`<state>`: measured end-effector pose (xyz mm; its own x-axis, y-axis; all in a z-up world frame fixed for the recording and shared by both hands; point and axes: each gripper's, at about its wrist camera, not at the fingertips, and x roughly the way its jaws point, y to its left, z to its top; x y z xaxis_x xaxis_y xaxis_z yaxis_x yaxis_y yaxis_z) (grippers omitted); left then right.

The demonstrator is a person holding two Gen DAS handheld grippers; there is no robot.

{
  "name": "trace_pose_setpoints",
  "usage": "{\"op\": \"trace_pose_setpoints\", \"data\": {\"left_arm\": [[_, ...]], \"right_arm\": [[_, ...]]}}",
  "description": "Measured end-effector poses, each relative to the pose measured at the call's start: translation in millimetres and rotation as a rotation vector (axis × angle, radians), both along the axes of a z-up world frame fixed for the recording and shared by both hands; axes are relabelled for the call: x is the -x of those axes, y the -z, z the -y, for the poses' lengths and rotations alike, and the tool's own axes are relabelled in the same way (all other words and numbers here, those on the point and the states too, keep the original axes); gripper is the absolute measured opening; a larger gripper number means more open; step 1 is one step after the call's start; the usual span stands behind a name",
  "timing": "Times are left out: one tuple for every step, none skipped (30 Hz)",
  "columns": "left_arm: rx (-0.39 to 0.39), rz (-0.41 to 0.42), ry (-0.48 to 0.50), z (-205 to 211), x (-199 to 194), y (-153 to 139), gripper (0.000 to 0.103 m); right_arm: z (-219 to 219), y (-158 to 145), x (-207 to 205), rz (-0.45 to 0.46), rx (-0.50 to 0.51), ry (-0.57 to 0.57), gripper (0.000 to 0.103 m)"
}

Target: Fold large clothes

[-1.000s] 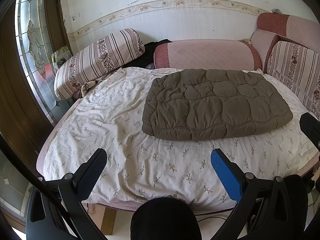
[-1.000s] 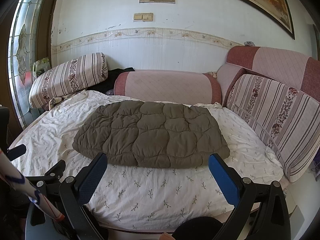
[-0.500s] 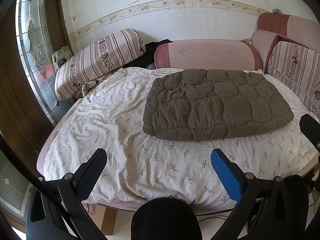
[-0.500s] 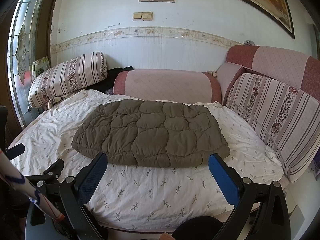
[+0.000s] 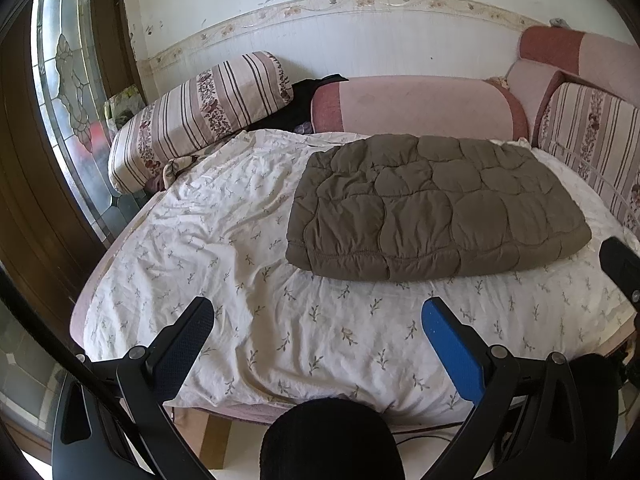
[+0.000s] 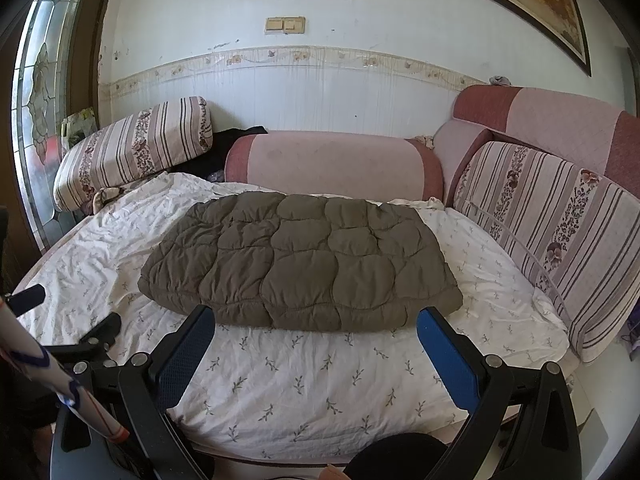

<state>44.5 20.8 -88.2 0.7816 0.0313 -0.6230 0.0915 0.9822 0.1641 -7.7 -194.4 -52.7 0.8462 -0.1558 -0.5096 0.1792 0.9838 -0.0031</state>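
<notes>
Quilted jacket (image 6: 300, 264) lies folded on sheet (image 6: 304, 376) (both grippers empty, spread).

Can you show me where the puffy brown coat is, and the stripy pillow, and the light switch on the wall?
puffy brown coat (image 6: 304, 264), right wrist view, middle of its quilted top.
stripy pillow (image 5: 200, 116), left wrist view, middle of its striped side.
light switch (image 6: 285, 25), right wrist view, centre of the plate.
</notes>
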Motion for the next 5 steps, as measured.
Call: {"op": "trace_pose_setpoints", "data": {"left_arm": [[0.018, -0.003, -0.005, -5.0, -1.3, 0.0, 0.103], [0.030, -0.009, -0.008, -5.3, -6.4, 0.0, 0.103], [0.046, -0.016, -0.009, -8.5, -9.5, -0.3, 0.103], [0.056, -0.018, -0.010, -12.0, -11.7, -0.4, 0.103], [0.055, -0.018, -0.016, -14.7, -14.7, -0.7, 0.103]], "right_arm": [[0.5, 0.6, -0.5, 0.003, 0.008, 0.000, 0.103], [-0.1, -0.3, -2.5, 0.005, 0.012, 0.000, 0.103], [0.7, -0.5, -4.1, 0.007, 0.015, 0.000, 0.103], [1.1, -0.9, -5.6, 0.009, 0.014, 0.002, 0.103], [3.9, -1.0, -7.1, 0.012, 0.011, 0.004, 0.103]]}}
